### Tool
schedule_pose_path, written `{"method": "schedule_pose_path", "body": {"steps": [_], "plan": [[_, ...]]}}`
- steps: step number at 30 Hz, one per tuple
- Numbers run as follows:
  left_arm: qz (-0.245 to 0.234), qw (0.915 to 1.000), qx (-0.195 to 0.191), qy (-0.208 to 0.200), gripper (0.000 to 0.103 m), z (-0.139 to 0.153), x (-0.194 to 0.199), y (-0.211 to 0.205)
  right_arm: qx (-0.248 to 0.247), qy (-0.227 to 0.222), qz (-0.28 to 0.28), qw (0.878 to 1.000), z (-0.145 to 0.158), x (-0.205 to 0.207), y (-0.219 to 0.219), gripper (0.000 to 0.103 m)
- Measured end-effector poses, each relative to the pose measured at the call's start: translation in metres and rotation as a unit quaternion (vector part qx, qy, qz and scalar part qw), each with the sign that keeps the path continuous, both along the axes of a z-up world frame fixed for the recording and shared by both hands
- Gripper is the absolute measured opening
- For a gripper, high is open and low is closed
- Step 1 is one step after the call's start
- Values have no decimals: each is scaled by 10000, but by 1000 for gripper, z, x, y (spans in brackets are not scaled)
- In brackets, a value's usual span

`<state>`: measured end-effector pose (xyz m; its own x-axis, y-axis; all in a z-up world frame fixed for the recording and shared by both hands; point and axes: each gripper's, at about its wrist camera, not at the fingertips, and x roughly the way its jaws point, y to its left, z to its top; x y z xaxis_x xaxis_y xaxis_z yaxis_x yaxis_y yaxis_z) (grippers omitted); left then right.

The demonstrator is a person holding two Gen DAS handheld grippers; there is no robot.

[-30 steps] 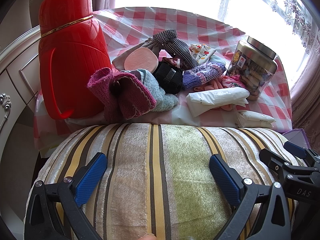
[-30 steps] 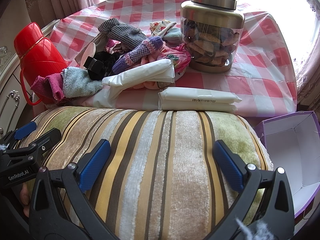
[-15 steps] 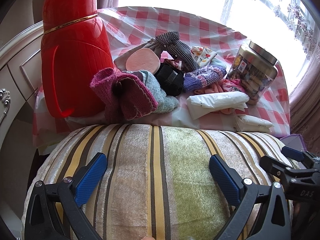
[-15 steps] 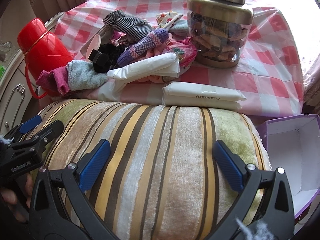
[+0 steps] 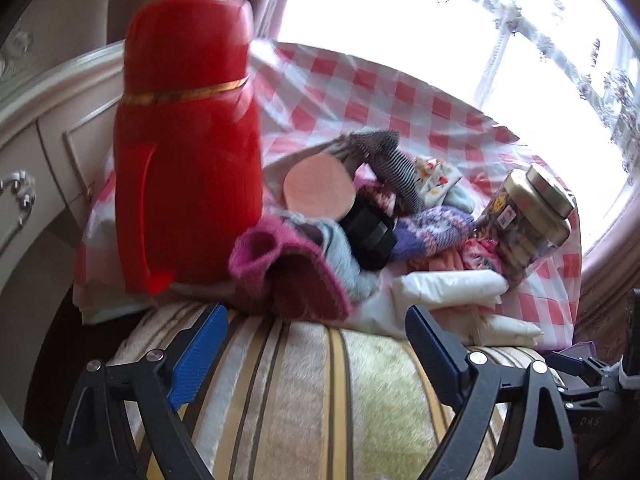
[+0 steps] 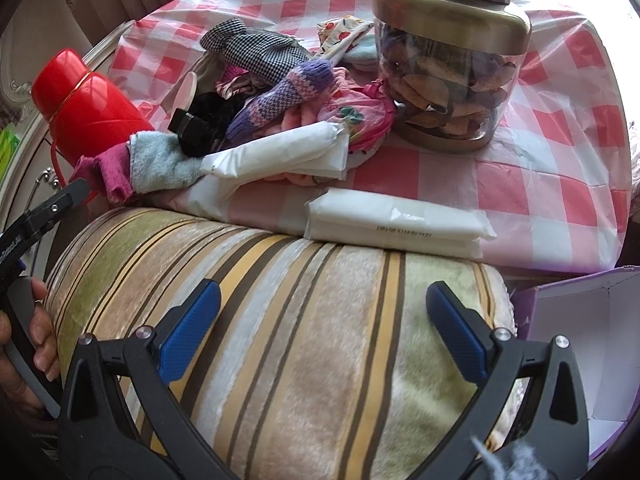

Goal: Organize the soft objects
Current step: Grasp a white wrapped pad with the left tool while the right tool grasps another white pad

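A striped velvet pillow (image 5: 320, 392) (image 6: 300, 320) lies in front of the table, under both grippers. My left gripper (image 5: 315, 309) straddles its left part. The jaws are closing, with pillow fabric between the blue pads, which show no clear pinch. My right gripper (image 6: 323, 286) stands wide over the right part, also with pillow between its fingers. Just behind the pillow on the checked tablecloth (image 6: 540, 184) lies a heap of socks and cloths: a pink knit sock (image 5: 296, 276), a purple sock (image 6: 284, 96) and two white soft packs (image 6: 396, 224) (image 6: 280, 156).
A tall red thermos (image 5: 188, 140) stands at the table's left edge. A glass jar with a metal lid (image 6: 452, 60) stands at the back right. An open purple box (image 6: 580, 340) sits to the right of the pillow, and a white dresser (image 5: 40, 140) stands at the left.
The left gripper's fingers have drawn a little closer together, and its view has lifted and rolled, showing more of the table. The right view has shifted closer to the table.
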<state>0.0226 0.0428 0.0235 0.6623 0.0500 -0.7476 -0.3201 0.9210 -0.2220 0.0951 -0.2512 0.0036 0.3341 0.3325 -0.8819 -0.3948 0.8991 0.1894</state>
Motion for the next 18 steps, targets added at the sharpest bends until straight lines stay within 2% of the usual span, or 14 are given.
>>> {"method": "schedule_pose_path", "body": {"steps": [4,8,10,13,16,18], "plan": [[-272,9986,343,-304,90,16,8,-16,-258,-40,239,9994,2,14,0,103],[-880,9935,544,-478,90,27,25,-38,-916,-459,954,9902,4,24,4,103],[-1407,9878,590,-321,89,24,40,-55,-1139,-455,1296,9840,-2,32,4,103],[-2121,9744,728,172,83,9,68,-80,-1150,-343,1683,9784,-10,47,0,103],[-2486,9635,875,479,82,-3,88,-96,-1115,-213,1901,9752,-19,64,-5,103],[-2659,9558,1105,595,82,-8,101,-107,-1087,-56,2035,9730,-28,76,-8,102]]}}
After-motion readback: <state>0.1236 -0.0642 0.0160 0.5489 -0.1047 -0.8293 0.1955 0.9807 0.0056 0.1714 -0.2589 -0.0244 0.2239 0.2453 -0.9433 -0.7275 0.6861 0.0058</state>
